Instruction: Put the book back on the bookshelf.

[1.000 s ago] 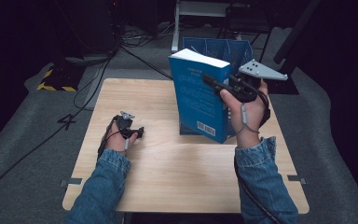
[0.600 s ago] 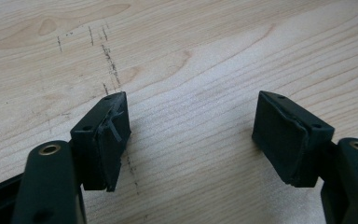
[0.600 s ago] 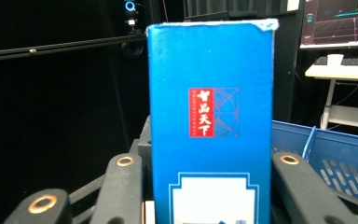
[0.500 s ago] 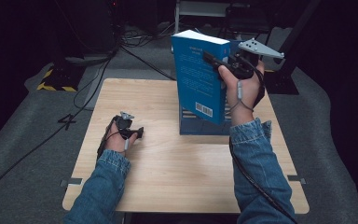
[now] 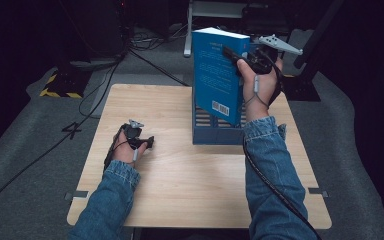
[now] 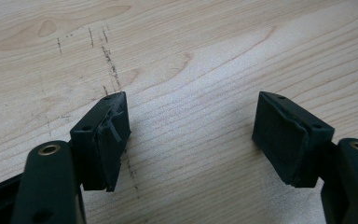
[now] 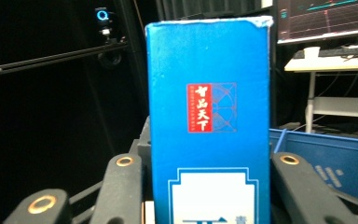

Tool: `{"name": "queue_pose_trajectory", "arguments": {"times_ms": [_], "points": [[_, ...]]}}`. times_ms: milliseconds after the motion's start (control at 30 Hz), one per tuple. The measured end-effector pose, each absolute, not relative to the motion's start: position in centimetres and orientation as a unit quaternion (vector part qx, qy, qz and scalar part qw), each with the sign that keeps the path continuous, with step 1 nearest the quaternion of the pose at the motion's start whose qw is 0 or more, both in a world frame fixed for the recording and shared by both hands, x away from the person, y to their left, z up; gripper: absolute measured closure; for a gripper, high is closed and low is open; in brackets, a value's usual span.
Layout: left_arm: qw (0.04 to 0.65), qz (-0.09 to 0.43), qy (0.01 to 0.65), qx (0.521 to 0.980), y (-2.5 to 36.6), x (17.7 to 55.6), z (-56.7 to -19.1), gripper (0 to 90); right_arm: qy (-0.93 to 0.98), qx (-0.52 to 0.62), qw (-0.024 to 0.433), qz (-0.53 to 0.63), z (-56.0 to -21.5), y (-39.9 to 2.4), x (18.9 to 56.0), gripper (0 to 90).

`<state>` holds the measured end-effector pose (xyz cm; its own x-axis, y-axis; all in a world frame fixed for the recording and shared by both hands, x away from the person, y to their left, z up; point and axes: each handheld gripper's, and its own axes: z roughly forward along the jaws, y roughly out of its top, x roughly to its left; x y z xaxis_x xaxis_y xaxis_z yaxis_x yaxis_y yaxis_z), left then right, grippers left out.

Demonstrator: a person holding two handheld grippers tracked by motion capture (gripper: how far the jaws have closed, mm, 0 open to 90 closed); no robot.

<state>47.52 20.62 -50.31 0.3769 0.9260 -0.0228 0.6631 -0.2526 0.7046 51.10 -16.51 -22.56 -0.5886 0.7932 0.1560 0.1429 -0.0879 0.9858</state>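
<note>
We have lifted the blue book (image 5: 215, 75) higher, clamped in our right tongs (image 5: 235, 55) above the blue rack (image 5: 215, 132); left tongs (image 5: 147, 142) rest wide apart on the worktop (image 5: 190, 185); slotting it in seems next.

The left gripper (image 5: 149, 142) lies low on the bench (image 5: 190, 185), forearm in a denim sleeve (image 5: 105, 200) stretched forward, its black fingers (image 6: 103, 140) spread wide apart with nothing between. The right gripper (image 5: 235, 54) is raised high, forearm upright, clamped on a blue book (image 5: 217, 75).
</note>
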Motion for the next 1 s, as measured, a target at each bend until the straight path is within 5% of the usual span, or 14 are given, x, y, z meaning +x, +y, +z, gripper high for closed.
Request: {"name": "queue_pose_trajectory", "arguments": {"times_ms": [1000], "points": [[0.323,0.203,0.52,0.764,20.6,47.6,-50.3,27.4,0.613,0.431,0.27,0.605,-24.5,-16.9,55.3,61.7]]}}
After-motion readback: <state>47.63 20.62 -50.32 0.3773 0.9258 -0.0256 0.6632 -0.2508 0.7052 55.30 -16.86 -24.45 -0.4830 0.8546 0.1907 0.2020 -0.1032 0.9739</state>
